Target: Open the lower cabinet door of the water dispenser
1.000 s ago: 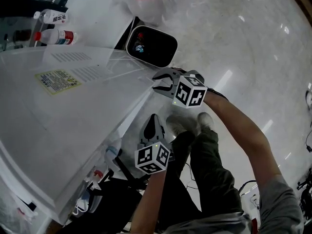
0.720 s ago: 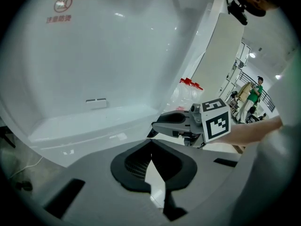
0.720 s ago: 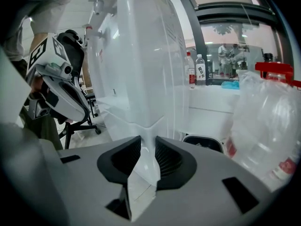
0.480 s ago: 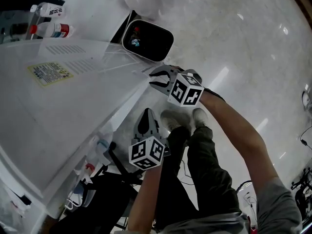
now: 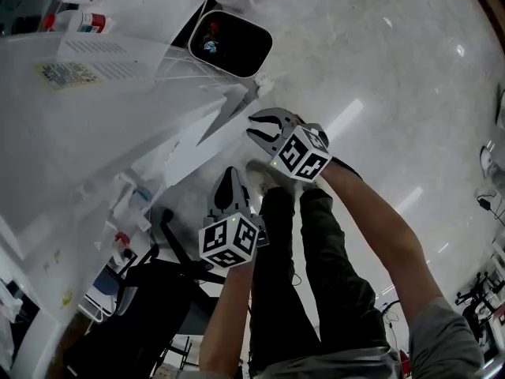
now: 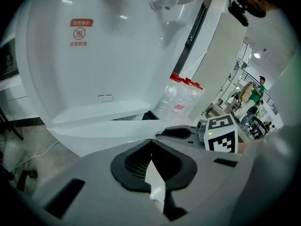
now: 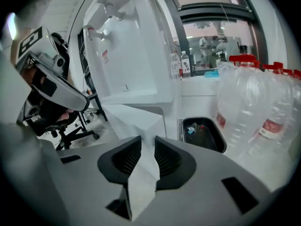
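The white water dispenser (image 5: 95,133) fills the left of the head view. Its lower cabinet door (image 5: 225,113) juts out from the body at an angle. My right gripper (image 5: 260,129) holds the door's free edge. In the right gripper view the white door edge (image 7: 138,121) runs between the two dark pads (image 7: 127,157) of that gripper (image 7: 147,142), whose jaws have just been closing on it. My left gripper (image 5: 231,181) hangs just below, jaws together, touching nothing. In the left gripper view this gripper (image 6: 151,145) points at the dispenser front (image 6: 94,55), the door panel (image 6: 103,126) lying just beyond its tips.
A black waste bin (image 5: 230,44) stands beside the dispenser on the shiny floor. Large water jugs with red caps (image 7: 263,102) sit to the right. A black office chair (image 5: 150,290) is at lower left. The person's legs and shoes (image 5: 272,184) are under the grippers.
The door has swung out from the dispenser body with the right gripper on its edge. Both grippers have shifted across the floor, and the left one has come along below.
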Motion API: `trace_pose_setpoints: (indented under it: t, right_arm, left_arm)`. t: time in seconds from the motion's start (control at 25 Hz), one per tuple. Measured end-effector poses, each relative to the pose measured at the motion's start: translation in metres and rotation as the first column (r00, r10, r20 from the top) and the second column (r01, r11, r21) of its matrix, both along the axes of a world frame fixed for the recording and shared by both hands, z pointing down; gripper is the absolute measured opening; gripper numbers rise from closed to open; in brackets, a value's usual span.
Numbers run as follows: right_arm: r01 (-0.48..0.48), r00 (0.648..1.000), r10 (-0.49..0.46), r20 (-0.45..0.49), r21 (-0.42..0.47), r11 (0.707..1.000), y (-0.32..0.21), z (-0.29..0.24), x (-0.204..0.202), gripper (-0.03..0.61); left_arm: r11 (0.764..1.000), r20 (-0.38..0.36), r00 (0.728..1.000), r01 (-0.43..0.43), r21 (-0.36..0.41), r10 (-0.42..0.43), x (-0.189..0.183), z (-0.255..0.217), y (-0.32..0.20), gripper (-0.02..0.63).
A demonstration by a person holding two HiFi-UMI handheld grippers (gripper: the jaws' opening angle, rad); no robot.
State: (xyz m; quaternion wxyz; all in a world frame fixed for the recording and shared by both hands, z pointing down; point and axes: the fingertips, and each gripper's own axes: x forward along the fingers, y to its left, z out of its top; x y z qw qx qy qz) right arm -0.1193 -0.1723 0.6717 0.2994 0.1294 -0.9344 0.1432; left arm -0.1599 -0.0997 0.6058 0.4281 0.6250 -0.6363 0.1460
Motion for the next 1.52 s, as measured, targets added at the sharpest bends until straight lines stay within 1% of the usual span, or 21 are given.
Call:
trace_pose_setpoints:
  t: [0.2, 0.44, 0.56, 0.84, 0.96, 1.12, 1.4, 1.52]
  right_arm:
    - [-0.045, 0.999, 0.045, -0.008, -0.028, 0.999, 0.022, 0.0, 0.009, 0.091]
    - [-0.055, 0.998, 0.055, -0.009, -0.047, 0.997, 0.04, 0.0, 0.016, 0.084]
    - [-0.064, 0.998, 0.064, -0.009, -0.052, 0.997, 0.05, 0.0, 0.019, 0.081]
    - [-0.118, 0.993, 0.117, -0.021, -0.064, 0.991, 0.083, 0.0, 0.026, 0.078]
    - [-0.156, 0.987, 0.154, -0.037, -0.076, 0.985, 0.1, 0.001, 0.029, 0.078]
    - [-0.2, 0.979, 0.196, -0.053, -0.084, 0.976, 0.129, 0.001, 0.031, 0.078]
    - [-0.23, 0.972, 0.224, -0.071, -0.088, 0.969, 0.192, 0.002, 0.024, 0.075]
    - [-0.272, 0.961, 0.264, -0.08, -0.099, 0.957, 0.22, 0.004, 0.016, 0.077]
  left_arm:
    - [0.999, 0.003, 0.999, 0.048, -0.021, -0.048, 0.007, 0.001, 0.024, 0.009]
    - [0.991, -0.004, 0.992, 0.125, -0.042, -0.126, 0.008, 0.005, 0.045, 0.009]
    - [0.988, 0.0, 0.989, 0.149, -0.05, -0.149, 0.008, 0.003, 0.057, 0.009]
    - [0.985, 0.008, 0.988, 0.152, -0.079, -0.151, 0.013, 0.003, 0.096, 0.009]
    - [0.984, 0.005, 0.988, 0.154, -0.092, -0.155, 0.016, 0.004, 0.117, 0.009]
    - [0.984, 0.005, 0.988, 0.156, -0.091, -0.156, 0.014, 0.005, 0.143, 0.009]
    - [0.986, -0.01, 0.988, 0.15, -0.077, -0.151, 0.002, 0.005, 0.186, 0.009]
    - [0.988, -0.016, 0.989, 0.144, -0.064, -0.145, -0.008, 0.002, 0.206, 0.009]
